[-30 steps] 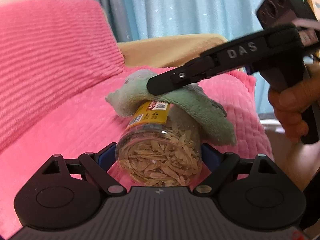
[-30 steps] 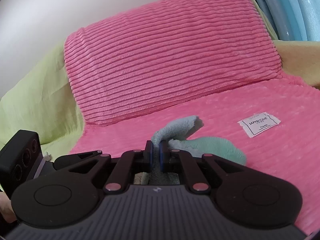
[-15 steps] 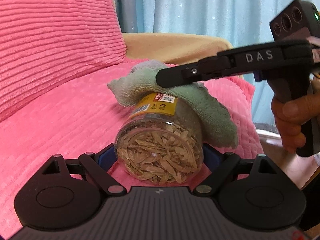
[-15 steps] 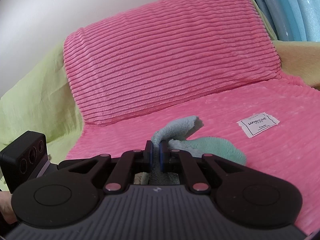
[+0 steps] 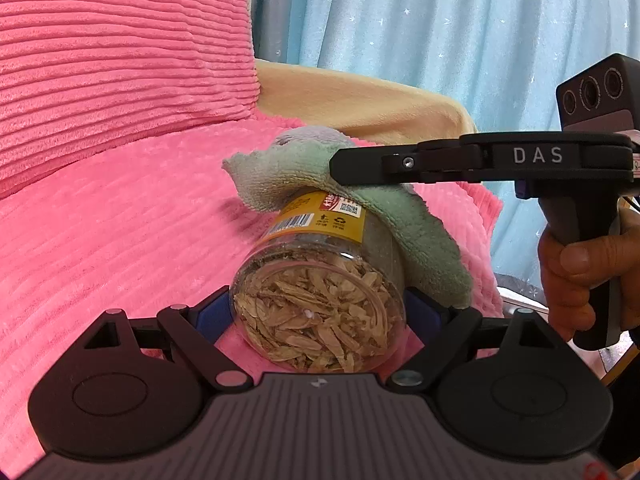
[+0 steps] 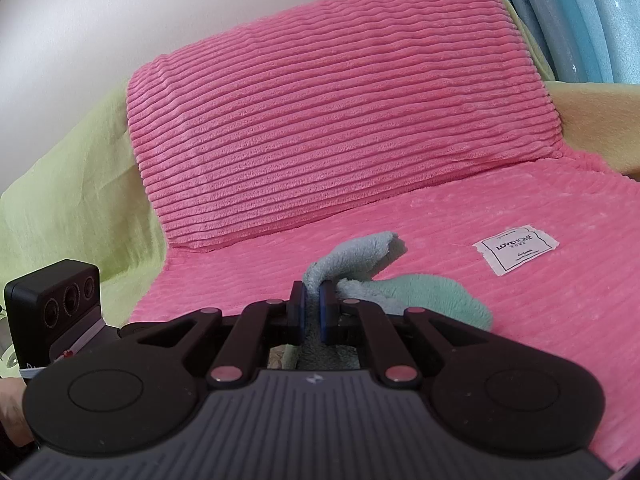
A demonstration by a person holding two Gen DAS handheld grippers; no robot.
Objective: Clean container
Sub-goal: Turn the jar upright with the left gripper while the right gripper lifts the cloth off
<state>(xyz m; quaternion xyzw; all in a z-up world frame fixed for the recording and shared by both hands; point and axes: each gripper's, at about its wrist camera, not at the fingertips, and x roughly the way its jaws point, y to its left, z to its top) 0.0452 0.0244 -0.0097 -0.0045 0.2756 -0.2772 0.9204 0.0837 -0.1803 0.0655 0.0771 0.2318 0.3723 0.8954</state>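
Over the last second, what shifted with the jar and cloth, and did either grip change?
In the left wrist view the right hand-held gripper levelled out from a downward slant, and the green cloth sits higher over the jar; the background swung, so the left hand-held gripper turned. Both grips unchanged: left clamps the jar, right pinches the cloth.

open pink seat cover [image 5: 120,240] left of jar [image 5: 320,304].

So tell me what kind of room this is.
Most likely a living room or bedroom at home: a sofa or armchair under a pink ribbed cover, a blue star-dotted curtain behind it, and a plain wall.
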